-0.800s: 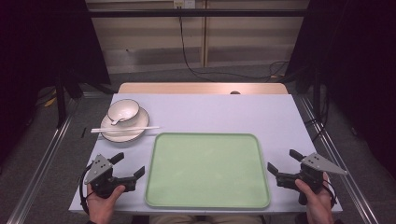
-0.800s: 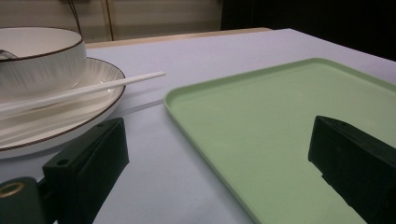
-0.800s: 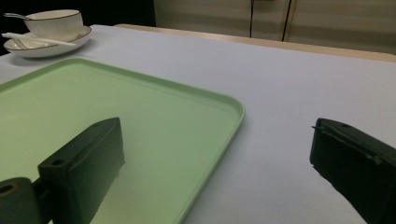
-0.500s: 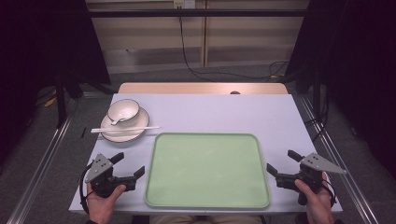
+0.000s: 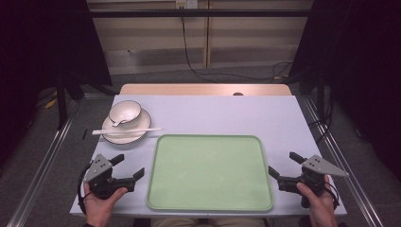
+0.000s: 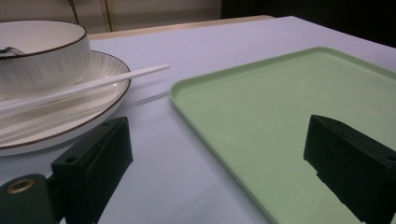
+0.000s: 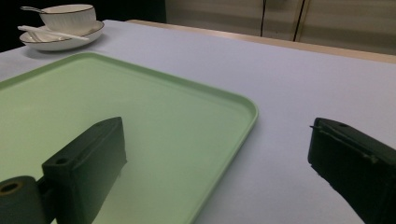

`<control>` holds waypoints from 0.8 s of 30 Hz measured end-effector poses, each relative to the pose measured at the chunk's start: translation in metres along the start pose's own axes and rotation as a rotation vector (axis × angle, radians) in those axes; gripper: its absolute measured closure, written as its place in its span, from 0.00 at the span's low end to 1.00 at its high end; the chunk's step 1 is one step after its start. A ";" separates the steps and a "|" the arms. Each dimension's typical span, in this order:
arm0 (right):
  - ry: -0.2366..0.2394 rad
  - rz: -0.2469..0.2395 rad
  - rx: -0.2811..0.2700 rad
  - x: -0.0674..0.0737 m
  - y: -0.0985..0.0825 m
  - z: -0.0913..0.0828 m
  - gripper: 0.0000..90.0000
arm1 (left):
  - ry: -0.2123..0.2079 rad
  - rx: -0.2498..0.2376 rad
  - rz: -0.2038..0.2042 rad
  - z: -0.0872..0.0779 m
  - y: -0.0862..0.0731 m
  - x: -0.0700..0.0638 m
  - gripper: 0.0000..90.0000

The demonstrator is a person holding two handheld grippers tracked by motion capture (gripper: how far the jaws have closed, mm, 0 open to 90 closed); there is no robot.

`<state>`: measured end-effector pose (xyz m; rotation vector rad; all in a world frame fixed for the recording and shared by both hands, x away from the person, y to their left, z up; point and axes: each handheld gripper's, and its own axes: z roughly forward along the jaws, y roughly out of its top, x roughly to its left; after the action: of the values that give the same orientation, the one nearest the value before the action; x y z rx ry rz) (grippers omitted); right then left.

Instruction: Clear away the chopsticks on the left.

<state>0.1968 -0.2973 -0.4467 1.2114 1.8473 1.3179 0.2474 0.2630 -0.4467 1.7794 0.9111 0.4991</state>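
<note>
Moved: right gripper edged slightly toward the tray; left gripper unchanged.
Jaws: both spread, empty.
Hidden: spoon mostly inside bowl.

1. The person's forearms are cut off by the bottom edge of the high view, with just the hands and wrists showing.
2. In the left hand-held gripper view, the bowl and plate run off the left edge, and the chopsticks leave the frame there too.
3. The spoon in the bowl shows as a dark sliver at the rim, too little to tell its shape.
4. The green tray is cut by the right and bottom edges in that view; in the right hand-held gripper view the tray runs off the left and bottom.
5. Both jaws in each hand-held gripper view are cropped at the bottom.
</note>
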 end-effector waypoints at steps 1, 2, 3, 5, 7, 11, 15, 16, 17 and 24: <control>0.000 0.000 0.000 0.000 0.000 0.000 0.05 | 0.000 0.000 0.000 0.000 0.000 0.000 0.08; 0.003 -0.003 -0.001 0.001 0.001 0.000 0.05 | -0.011 0.000 -0.009 -0.001 0.002 0.004 0.08; 0.003 -0.003 -0.001 0.001 0.001 0.000 0.05 | -0.011 0.000 -0.009 -0.001 0.002 0.004 0.08; 0.007 -0.014 0.000 0.003 0.001 0.000 0.05 | -0.015 -0.001 0.000 -0.005 0.003 0.009 0.08; 0.010 -0.015 0.000 0.004 0.001 0.000 0.05 | -0.027 -0.007 -0.005 -0.005 0.003 0.011 0.08; 0.000 -0.022 0.009 0.005 0.001 0.001 0.05 | -0.025 0.026 -0.005 -0.003 0.006 0.018 0.12; -0.001 -0.024 0.003 0.003 0.001 0.000 0.05 | -0.016 0.033 0.015 -0.003 0.009 0.024 0.15; 0.000 -0.026 0.003 0.003 0.001 0.000 0.05 | -0.016 0.038 0.021 -0.003 0.010 0.028 0.16; 0.001 -0.026 0.002 0.004 0.001 0.000 0.05 | -0.016 0.035 0.025 -0.002 0.010 0.029 0.17; 0.005 -0.025 0.001 0.005 0.001 0.001 0.06 | -0.047 0.070 0.046 -0.003 0.015 0.040 0.27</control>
<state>0.1959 -0.2925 -0.4456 1.1826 1.8613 1.3075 0.2758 0.2927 -0.4350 1.8715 0.8667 0.4575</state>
